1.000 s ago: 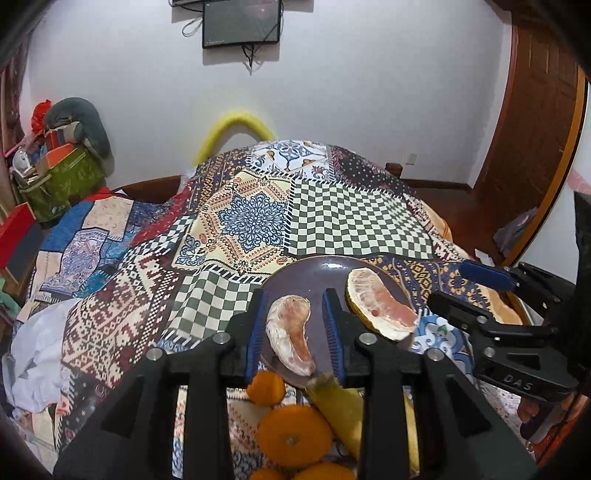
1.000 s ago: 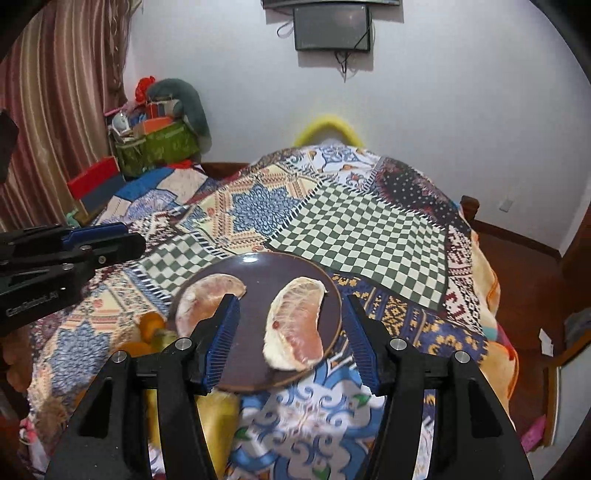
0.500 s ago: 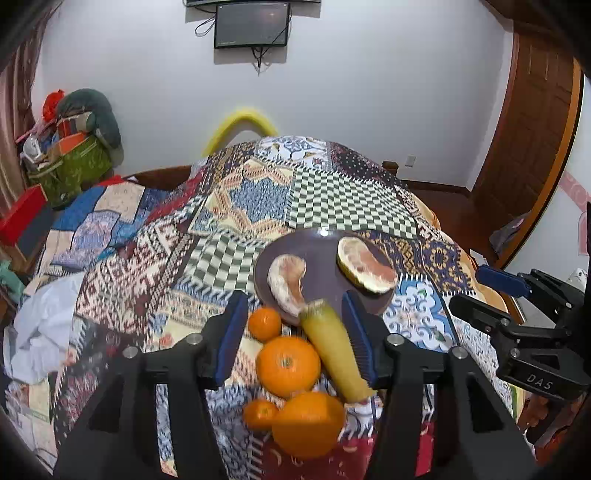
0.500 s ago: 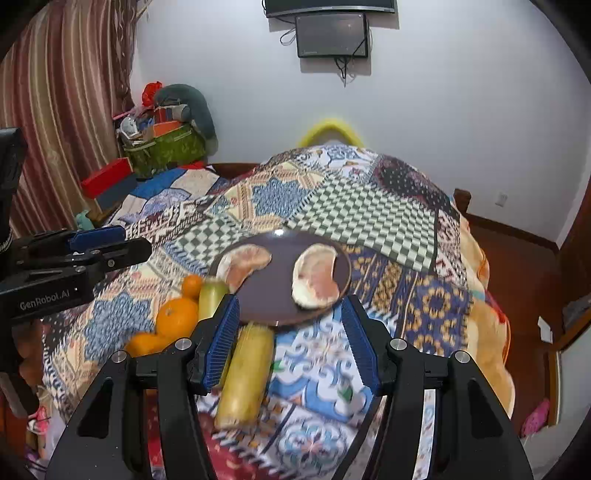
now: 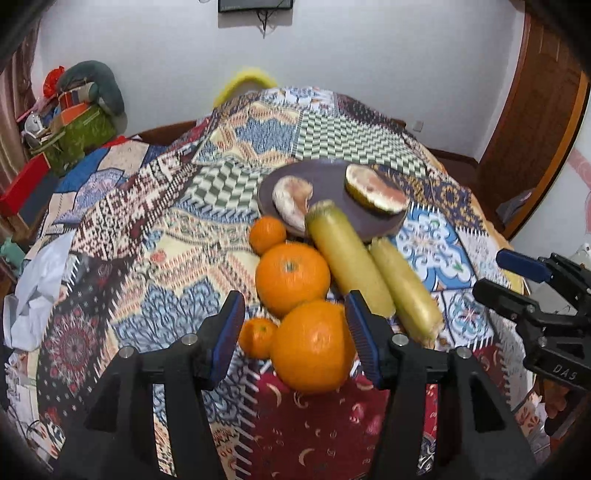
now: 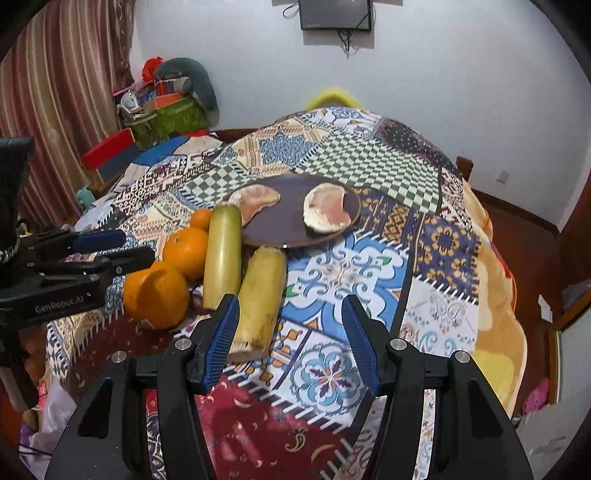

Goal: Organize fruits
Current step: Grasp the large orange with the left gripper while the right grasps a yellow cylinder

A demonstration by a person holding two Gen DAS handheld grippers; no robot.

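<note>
A dark round plate (image 5: pixel 327 181) lies on the patchwork cloth and carries two peeled pomelo segments (image 5: pixel 291 199) (image 5: pixel 375 190). In front of it lie two yellow-green corn cobs (image 5: pixel 347 258) (image 5: pixel 404 288), the left one leaning on the plate rim. Two large oranges (image 5: pixel 291 278) (image 5: pixel 314 347) and two small ones (image 5: pixel 266 234) (image 5: pixel 256 338) sit beside them. My left gripper (image 5: pixel 294 295) hangs open above the nearest large orange, not pressing on it. My right gripper (image 6: pixel 290 299) is open over bare cloth, its left finger beside the nearer cob (image 6: pixel 260 295).
The patterned cloth (image 6: pixel 369 266) drops away at the right over an orange blanket (image 6: pixel 495 295). Bags and boxes (image 6: pixel 166 110) are piled at the back left by a striped curtain. A screen (image 6: pixel 334 14) hangs on the white wall. A wooden door (image 5: pixel 535 122) stands at the right.
Both grippers have drawn back from the plate toward the near side. The left gripper's jaws widened and left the pomelo segment on the plate. Oranges and cobs have come into view.
</note>
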